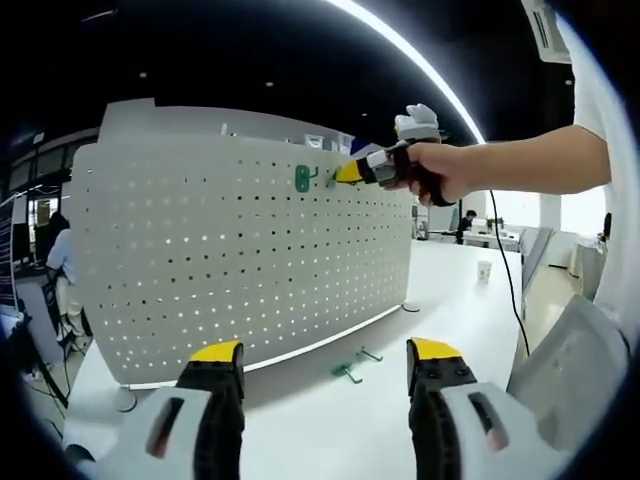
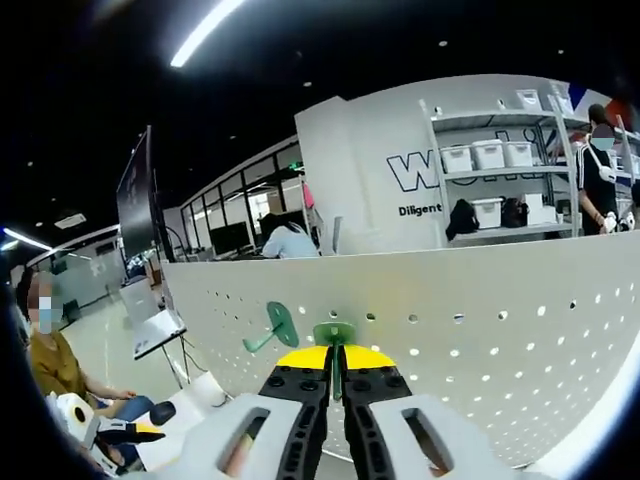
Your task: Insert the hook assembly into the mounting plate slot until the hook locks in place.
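A white pegboard [image 1: 240,260] stands upright on a white table [image 1: 440,300]. One green hook [image 1: 302,178] hangs near the board's top edge. Just right of it, a hand holds my right gripper [image 1: 350,172] with its yellow tips up against the board. In the right gripper view, my right gripper [image 2: 336,357] is shut on a green hook [image 2: 333,333] whose head rests against the pegboard [image 2: 480,340]. The hung hook [image 2: 272,325] sits to its left. My left gripper [image 1: 325,352] stands open low in front of the board, holding nothing.
Two loose green hooks [image 1: 350,372] lie on the table at the board's foot. A paper cup [image 1: 484,270] stands farther back, and a grey chair back [image 1: 570,360] is at the right. Behind the board are shelves with bins [image 2: 490,155] and seated people [image 2: 60,370].
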Demonstrator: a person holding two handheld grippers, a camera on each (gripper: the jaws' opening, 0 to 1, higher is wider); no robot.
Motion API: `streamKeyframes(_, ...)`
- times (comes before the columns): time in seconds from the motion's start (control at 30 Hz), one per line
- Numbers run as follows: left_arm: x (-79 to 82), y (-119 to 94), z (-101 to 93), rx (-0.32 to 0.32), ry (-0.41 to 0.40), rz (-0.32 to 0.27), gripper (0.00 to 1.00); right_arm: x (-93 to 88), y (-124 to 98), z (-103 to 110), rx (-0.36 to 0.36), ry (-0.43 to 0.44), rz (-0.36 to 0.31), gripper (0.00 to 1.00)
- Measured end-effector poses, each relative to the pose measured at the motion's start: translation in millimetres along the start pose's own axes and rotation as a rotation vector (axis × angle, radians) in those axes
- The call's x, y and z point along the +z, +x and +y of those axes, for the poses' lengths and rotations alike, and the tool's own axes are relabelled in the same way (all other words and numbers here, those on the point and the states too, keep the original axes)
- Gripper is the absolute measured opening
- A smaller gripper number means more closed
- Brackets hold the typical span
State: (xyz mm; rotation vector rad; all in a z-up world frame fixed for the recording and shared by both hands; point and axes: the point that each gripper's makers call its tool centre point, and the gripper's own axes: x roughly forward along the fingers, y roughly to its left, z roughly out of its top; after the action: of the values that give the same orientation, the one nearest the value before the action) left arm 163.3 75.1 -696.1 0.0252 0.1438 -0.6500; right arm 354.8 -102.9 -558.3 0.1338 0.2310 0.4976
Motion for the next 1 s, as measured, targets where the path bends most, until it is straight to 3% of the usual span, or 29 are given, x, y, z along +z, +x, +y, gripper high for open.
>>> streamKeyframes(0.4,-1.2,-1.6,4.1,0.016,-0.009,-0.002,0.68,2.0,3.9,-1.4,-0.040,-0.016,-0.016,0.01)
streamKeyframes(0.57,-1.2,-3.4,6.4,0.022,-0.023,-0.006,0.68,1.2,6.3,-0.6,-0.054,0.040,-0.036,0.01)
streamKeyframes(0.83,-0.1,-4.6,8.9,0.033,-0.032,-0.013,0.67,3.4,7.6,3.3,-0.128,0.039,-0.066,0.01)
streamKeyframes(0.93,-0.1,-4.5,8.3,0.032,-0.034,-0.015,0.66,5.5,9.0,2.5,-0.191,-0.036,-0.061,0.01)
streamKeyframes(1.0,0.1,-4.6,8.2,0.032,-0.034,-0.016,0.66,4.8,9.1,3.9,-0.209,-0.024,-0.067,0.01)
